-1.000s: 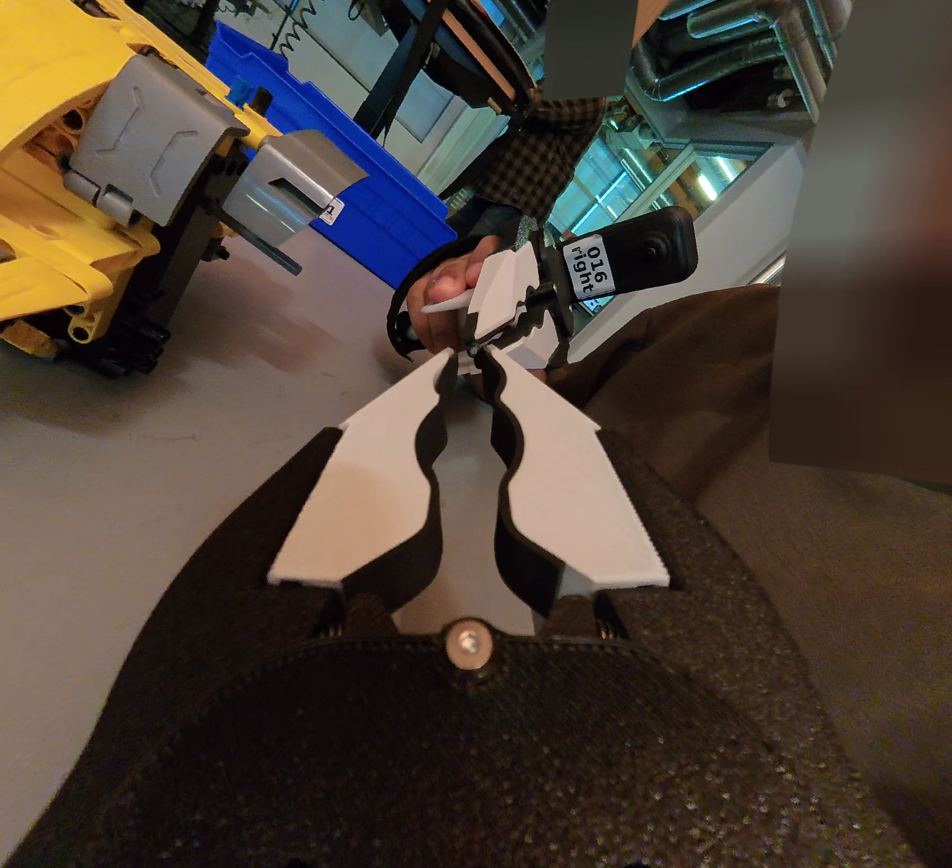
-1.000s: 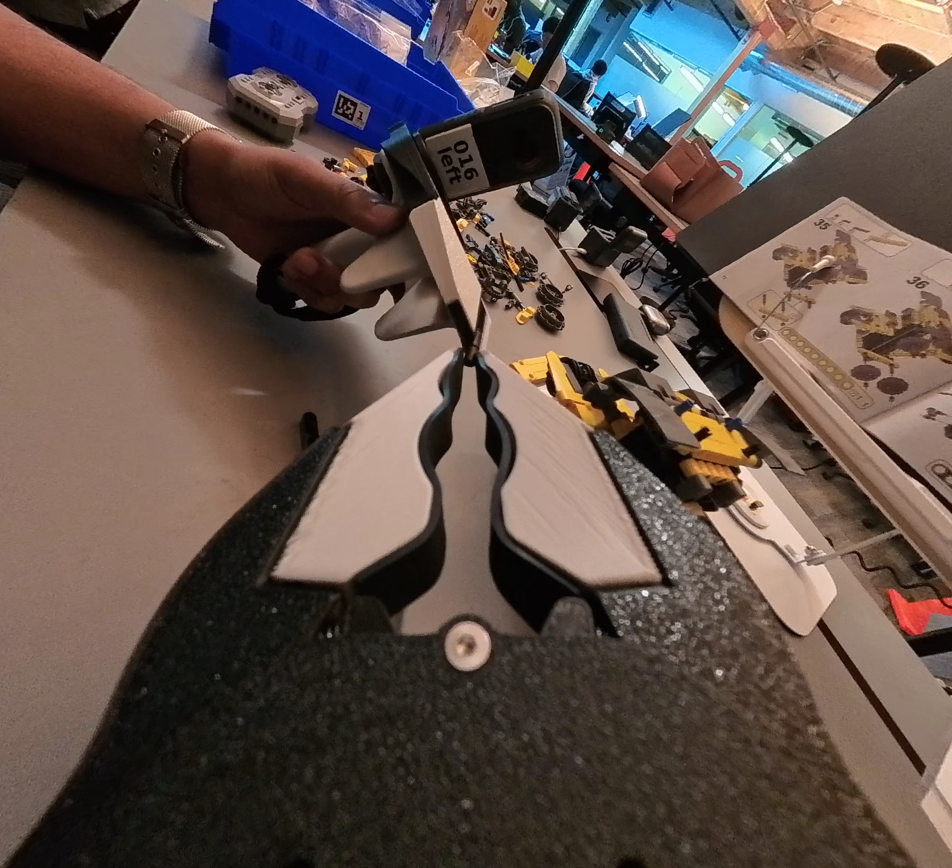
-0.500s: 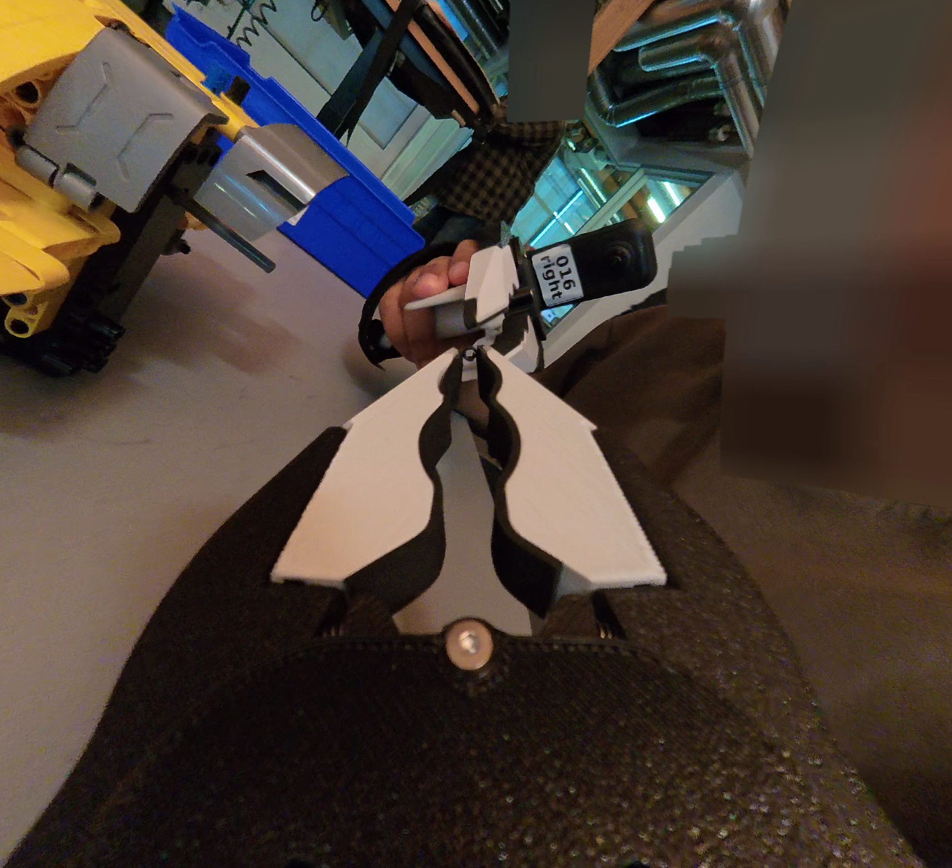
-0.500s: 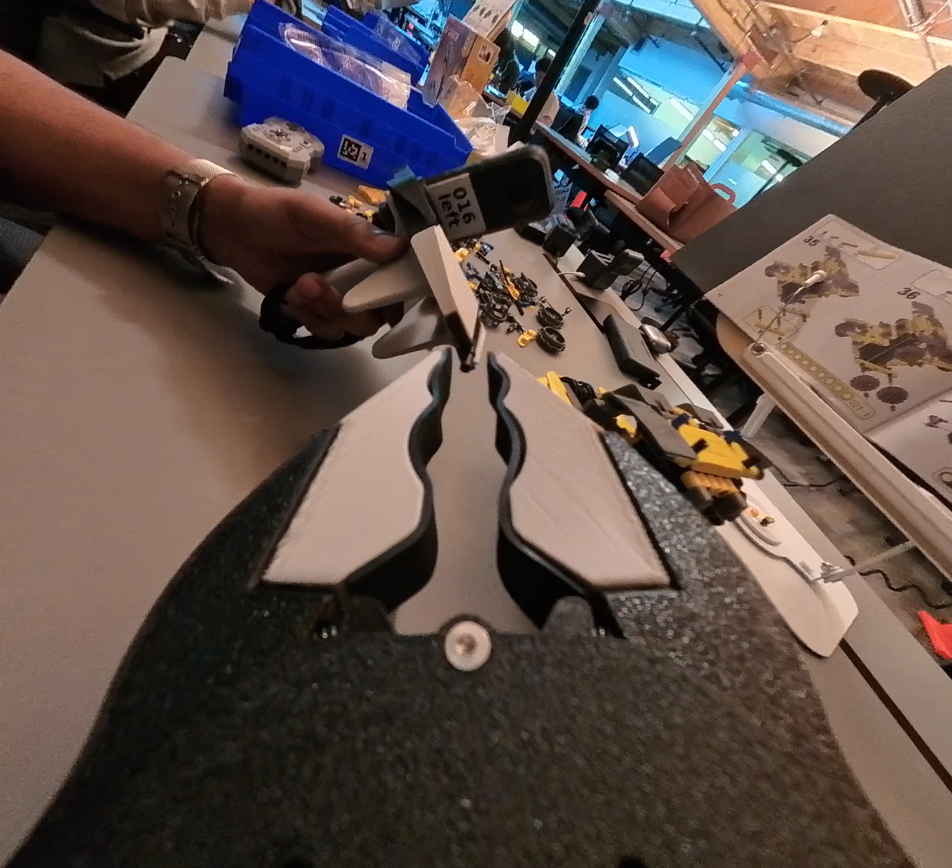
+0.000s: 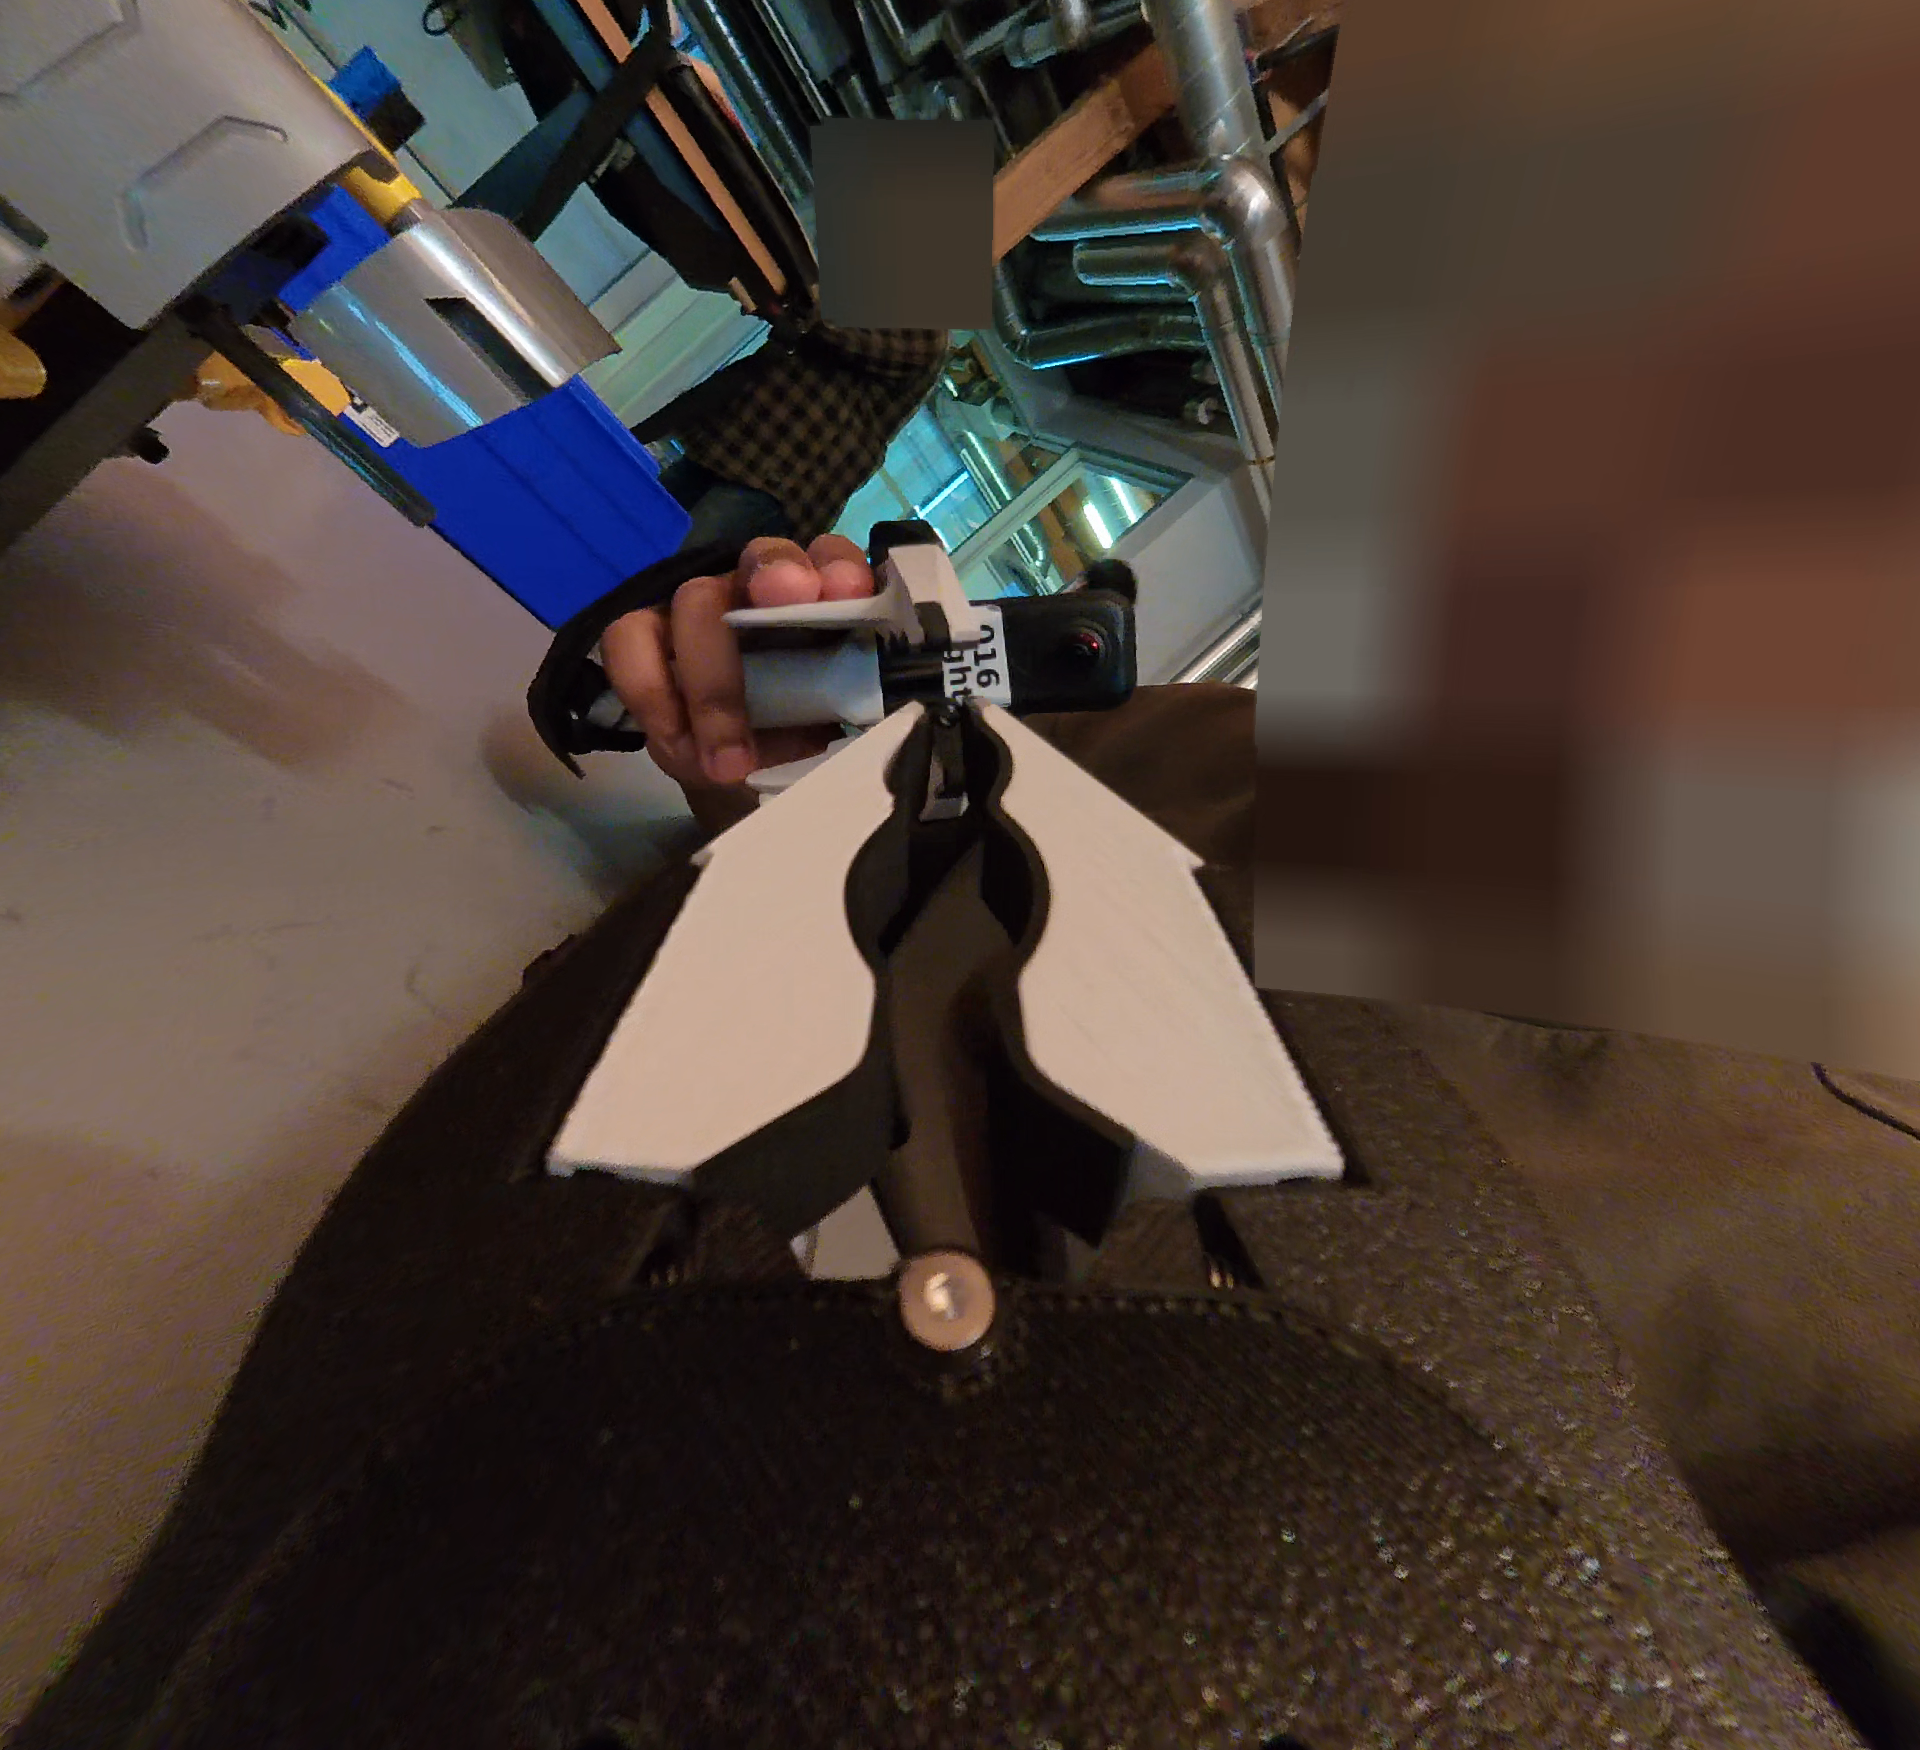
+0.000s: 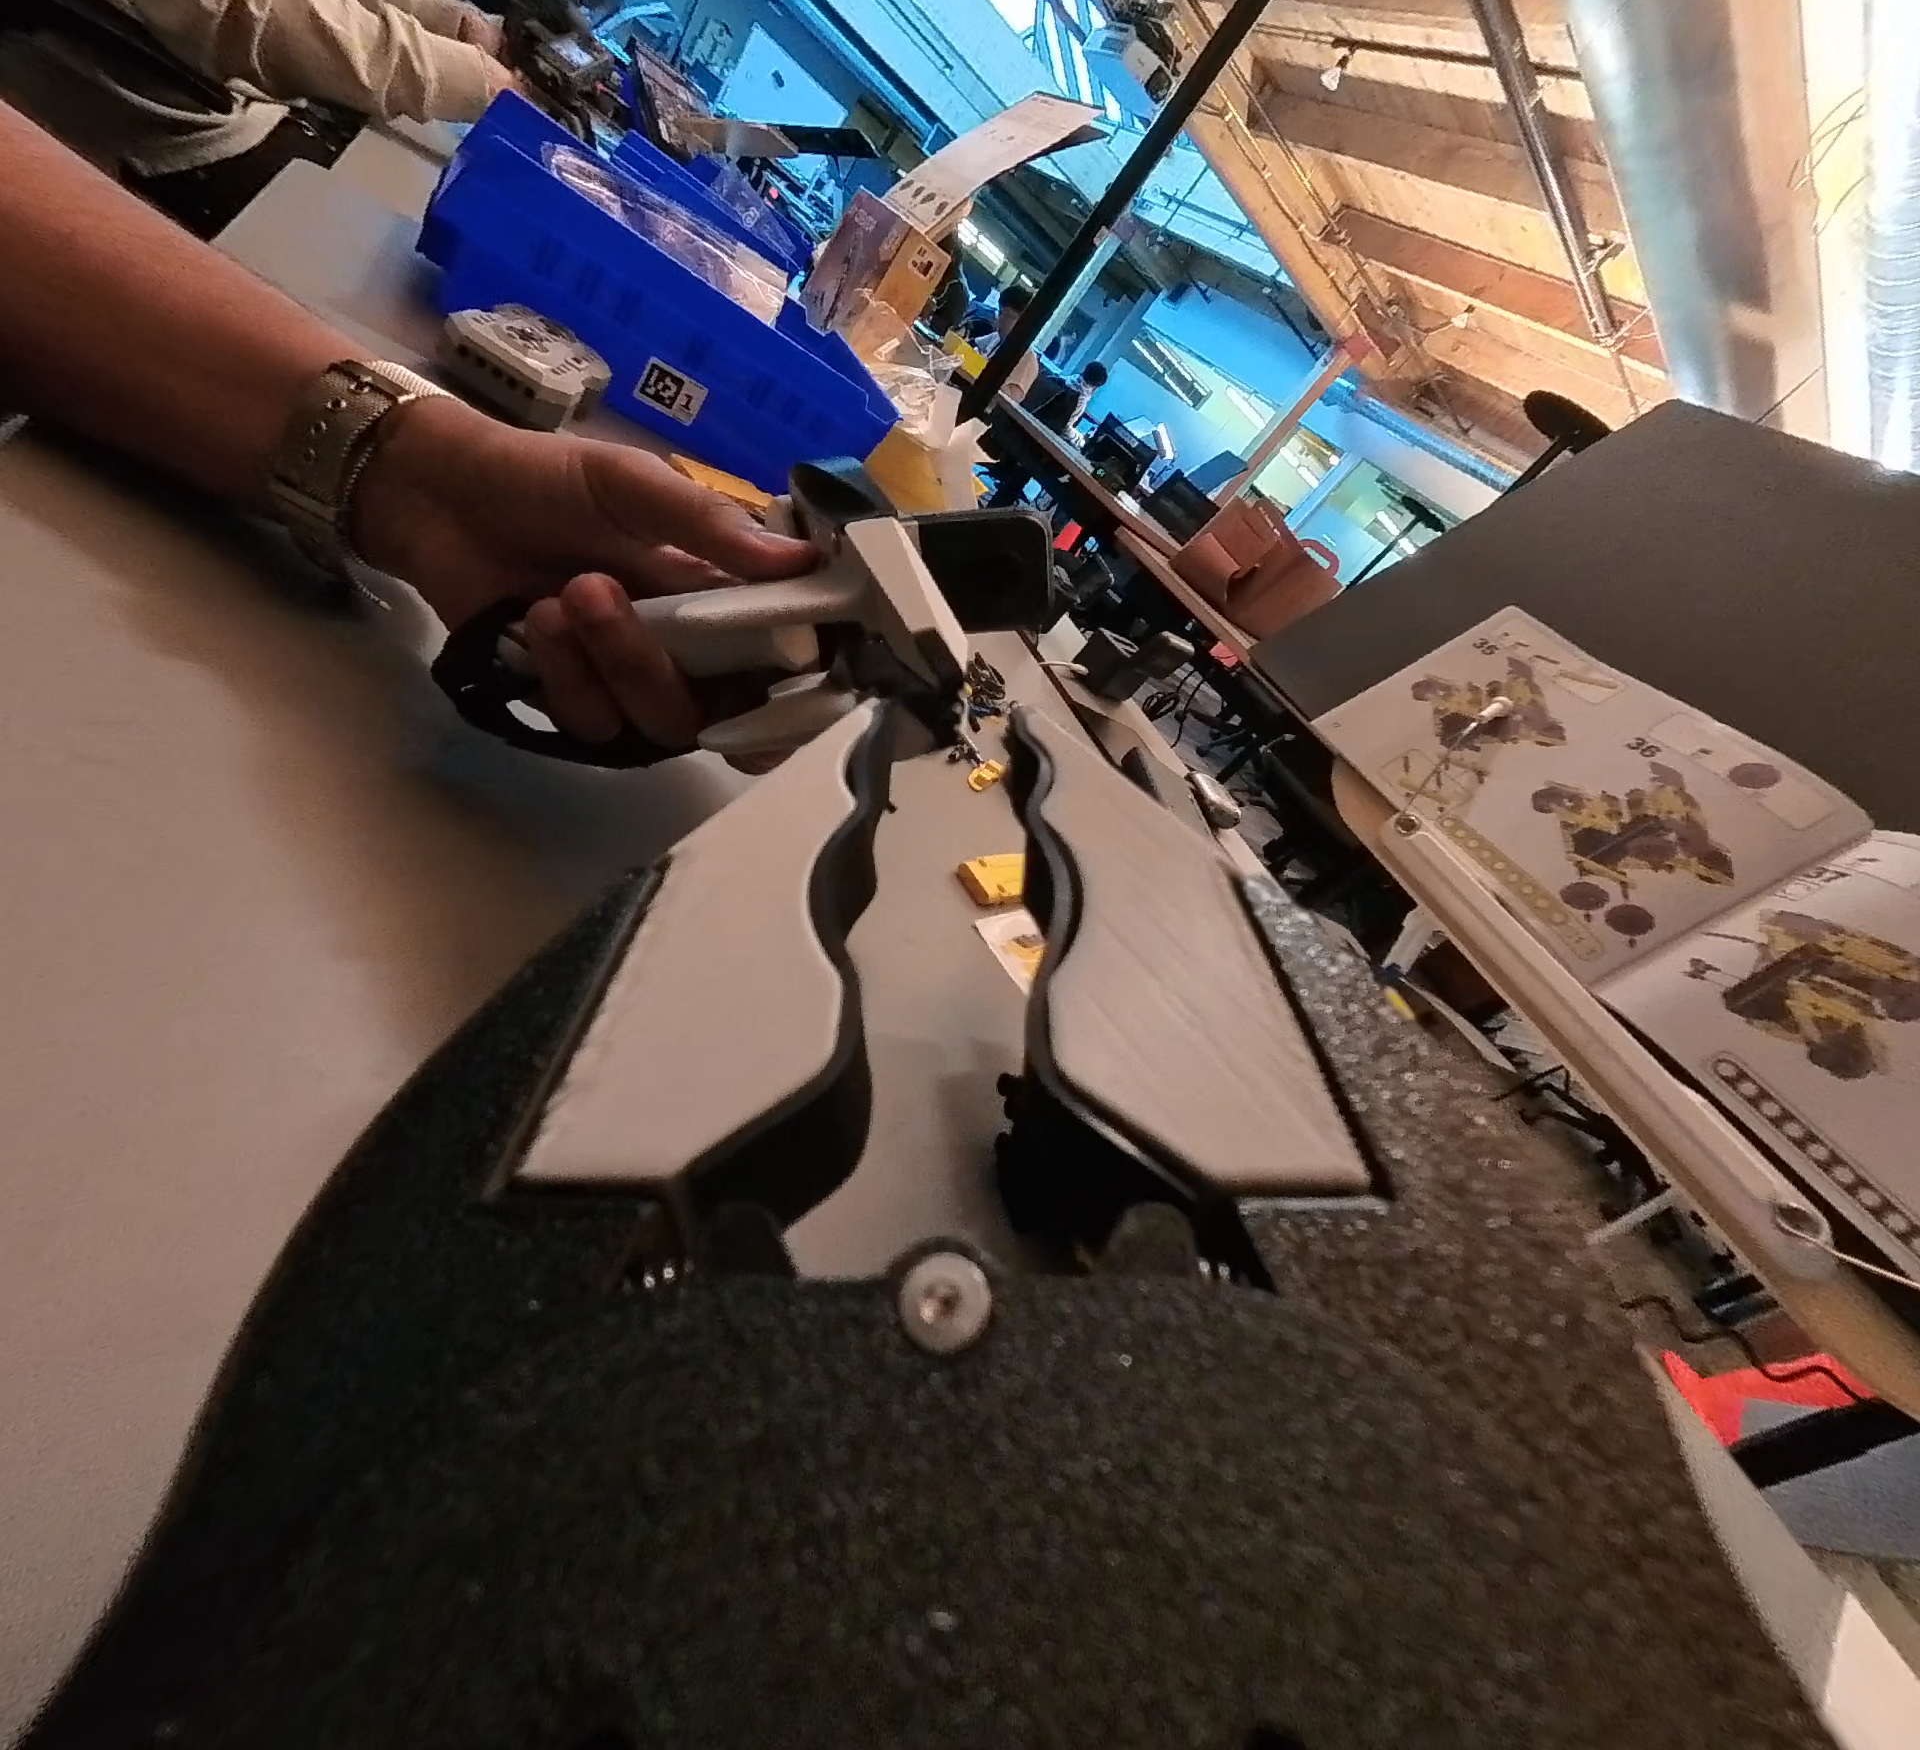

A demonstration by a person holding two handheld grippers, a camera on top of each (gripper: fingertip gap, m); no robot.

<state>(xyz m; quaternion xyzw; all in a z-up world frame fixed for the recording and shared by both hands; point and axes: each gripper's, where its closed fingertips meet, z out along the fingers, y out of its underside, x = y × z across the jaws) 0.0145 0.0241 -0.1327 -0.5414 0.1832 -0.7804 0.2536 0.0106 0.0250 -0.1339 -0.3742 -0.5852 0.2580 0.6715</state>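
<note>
In the left wrist view my left gripper (image 5: 948, 718) is shut, with a small black part (image 5: 945, 744) pinched at its tips. It points at the right gripper's handle (image 5: 810, 672), which a hand (image 5: 696, 672) holds just beyond the tips. In the right wrist view my right gripper (image 6: 951, 718) is open and empty. Between its tips sits the tip of the left gripper (image 6: 940, 708), held by a hand with a wristwatch (image 6: 343, 453). Both grippers hover tip to tip just above the grey table (image 6: 208, 869).
A yellow and grey brick-built model (image 5: 156, 142) stands at upper left beside a blue bin (image 5: 540, 495). Loose yellow pieces (image 6: 992, 874), a grey block (image 6: 520, 360), a blue bin (image 6: 644, 298) and an open instruction booklet (image 6: 1610, 817) are around. Other people work behind. Less than 4 cm separates the two grippers' tips.
My right gripper has opened from shut. My left gripper stays shut and has swung so that the model slid to the upper left corner. Both grippers stay tip to tip.
</note>
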